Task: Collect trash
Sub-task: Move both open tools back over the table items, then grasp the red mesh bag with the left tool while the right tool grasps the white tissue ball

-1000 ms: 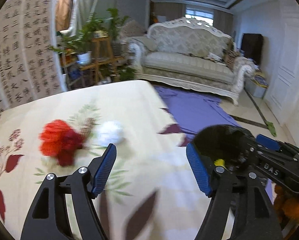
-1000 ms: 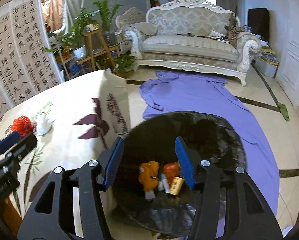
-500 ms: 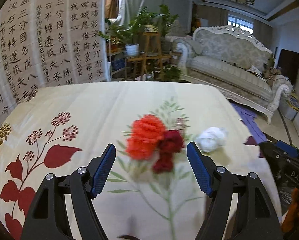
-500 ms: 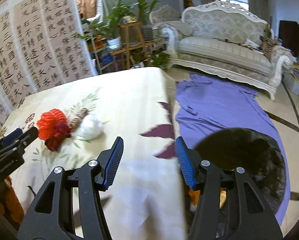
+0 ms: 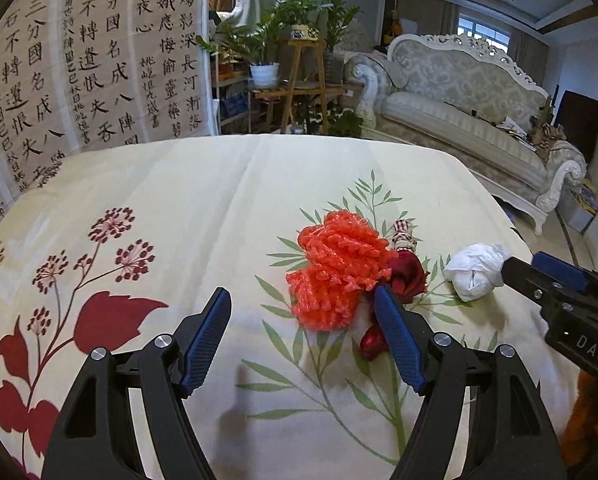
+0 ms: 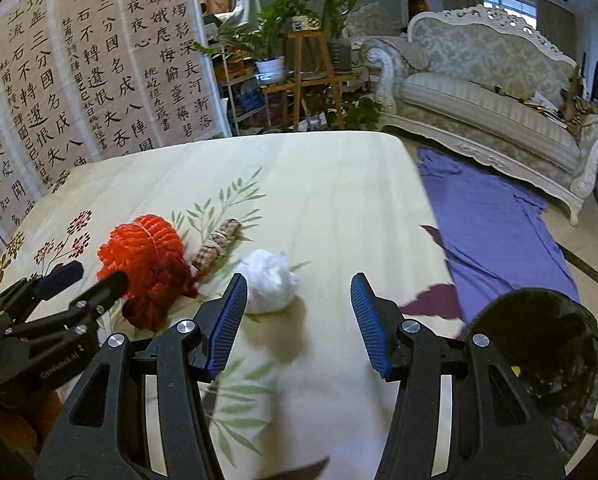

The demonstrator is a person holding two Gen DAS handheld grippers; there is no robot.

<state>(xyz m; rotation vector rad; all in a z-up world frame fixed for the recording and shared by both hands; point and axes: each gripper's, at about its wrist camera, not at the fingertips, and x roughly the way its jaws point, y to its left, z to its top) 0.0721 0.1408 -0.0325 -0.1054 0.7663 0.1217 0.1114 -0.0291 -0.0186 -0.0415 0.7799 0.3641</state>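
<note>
Both views have swung away from the black trash bin and onto the flower-printed cloth of the surface [image 5: 203, 208], so the litter that sat off to the side a second ago now lies right ahead. Farthest left, the left tool [image 5: 305, 334] hovers low over the cloth with its blue pads wide apart and nothing between them; its right pad overlaps the near edge of the orange-red mesh netting [image 5: 339, 268], though whether it touches cannot be told. Against the netting's right side lies a dark red crumpled wrapper [image 5: 409, 278], and just behind both lies a small checked bundle tied with string [image 5: 403, 236]. Further right, apart from that cluster, sits a white crumpled plastic wad [image 5: 477, 270]. The right tool [image 6: 299, 320] is also spread open and empty, with the wad just beyond its left pad rather than centred in the gap. Far right, on the floor beside the purple sheet [image 6: 495, 232], stands the trash bin [image 6: 547, 344]. The likeliest trouble, as I judge it, is a partial grasp: the netting is springy and tangled with the wrapper, so closing on it could drag one piece and shed the other, or pinch the cloth. The off-centre wad could roll away from a closing pad, and the two tools work close enough to collide.
</note>
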